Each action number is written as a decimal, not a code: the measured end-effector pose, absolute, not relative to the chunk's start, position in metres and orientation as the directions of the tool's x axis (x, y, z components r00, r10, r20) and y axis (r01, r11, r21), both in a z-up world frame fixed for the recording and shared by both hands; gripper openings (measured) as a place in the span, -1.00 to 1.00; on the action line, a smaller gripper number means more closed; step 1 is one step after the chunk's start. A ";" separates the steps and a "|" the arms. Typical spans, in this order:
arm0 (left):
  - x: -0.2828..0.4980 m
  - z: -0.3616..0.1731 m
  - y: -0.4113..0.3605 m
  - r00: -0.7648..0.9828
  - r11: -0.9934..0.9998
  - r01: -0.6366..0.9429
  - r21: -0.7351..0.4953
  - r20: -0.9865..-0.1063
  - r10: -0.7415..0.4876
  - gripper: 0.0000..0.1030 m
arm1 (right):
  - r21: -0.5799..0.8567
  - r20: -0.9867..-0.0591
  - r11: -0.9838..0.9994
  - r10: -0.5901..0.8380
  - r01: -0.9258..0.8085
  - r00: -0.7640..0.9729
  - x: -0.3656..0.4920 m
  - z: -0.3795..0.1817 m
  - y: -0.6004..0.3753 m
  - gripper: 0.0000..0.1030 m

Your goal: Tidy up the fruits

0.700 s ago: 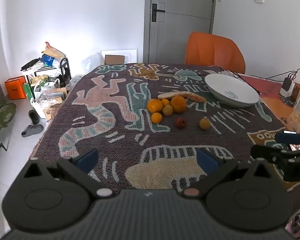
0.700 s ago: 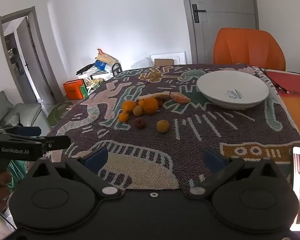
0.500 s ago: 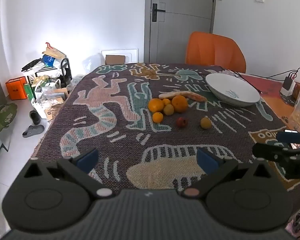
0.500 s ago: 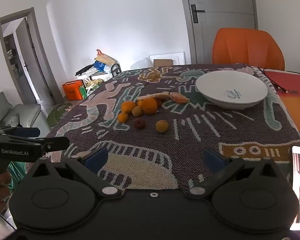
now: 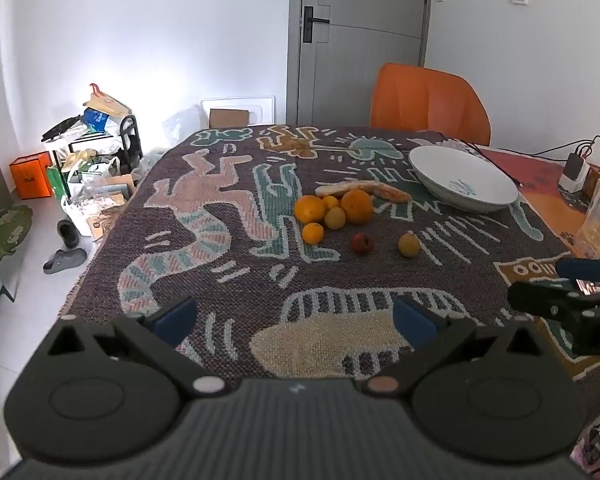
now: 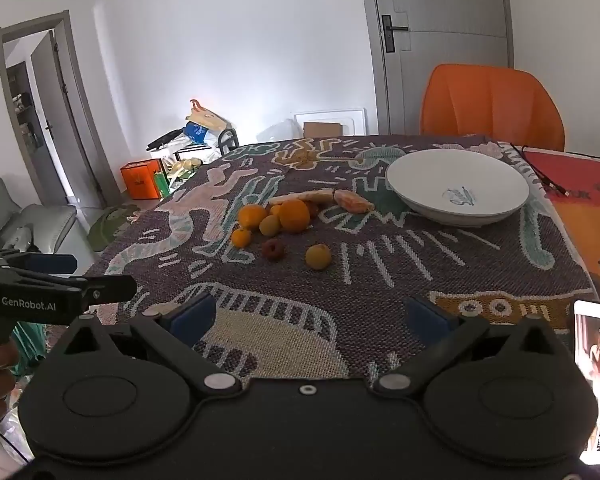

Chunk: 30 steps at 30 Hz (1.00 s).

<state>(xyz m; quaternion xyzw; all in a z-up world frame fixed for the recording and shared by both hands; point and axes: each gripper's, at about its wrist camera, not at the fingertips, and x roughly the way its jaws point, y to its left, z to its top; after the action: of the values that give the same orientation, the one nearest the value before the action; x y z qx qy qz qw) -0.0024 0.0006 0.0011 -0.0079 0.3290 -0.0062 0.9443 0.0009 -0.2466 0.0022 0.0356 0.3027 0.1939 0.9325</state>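
Fruits, a loose cluster of round oranges (image 5: pixel 309 209), small yellow citrus (image 6: pixel 318 256), one dark red fruit (image 5: pixel 362 243) and a peeled banana (image 5: pixel 362 191), were noted mid-surface on the patterned woven cloth (image 5: pixel 228 264), just beside the empty white ceramic bowl (image 6: pixel 456 188), the likely destination. Left gripper (image 5: pixel 296 318) and right gripper (image 6: pixel 310 316) were held back near the edge, jaws wide apart, nothing between them: readiness before a first pick, judged.

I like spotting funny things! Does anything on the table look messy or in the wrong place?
Yes. The fruits lie loose on the patterned tablecloth, while the white bowl beside them sits empty. A small red fruit and a yellow one have strayed from the cluster. Nothing looks spilled or broken.
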 end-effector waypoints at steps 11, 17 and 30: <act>-0.005 0.003 0.003 0.789 1.000 0.002 -0.023 -0.614 -0.015 1.00 | 0.174 -0.548 0.922 0.382 -0.346 0.744 0.000 0.004 -0.246 1.00; -0.005 0.004 0.006 0.791 1.000 -0.006 -0.020 -0.612 -0.008 1.00 | 0.174 -0.547 0.921 0.384 -0.348 0.744 0.000 0.004 -0.245 1.00; -0.005 0.005 0.009 0.793 1.000 -0.015 -0.020 -0.610 0.000 1.00 | 0.163 -0.547 0.923 0.378 -0.348 0.747 0.002 0.004 -0.244 1.00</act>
<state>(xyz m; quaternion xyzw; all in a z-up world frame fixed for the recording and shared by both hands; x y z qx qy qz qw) -0.0051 0.0091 0.0051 -0.0118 0.3220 0.0038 0.9467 0.0016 -0.2436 0.0044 0.0252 0.2981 0.1944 0.9342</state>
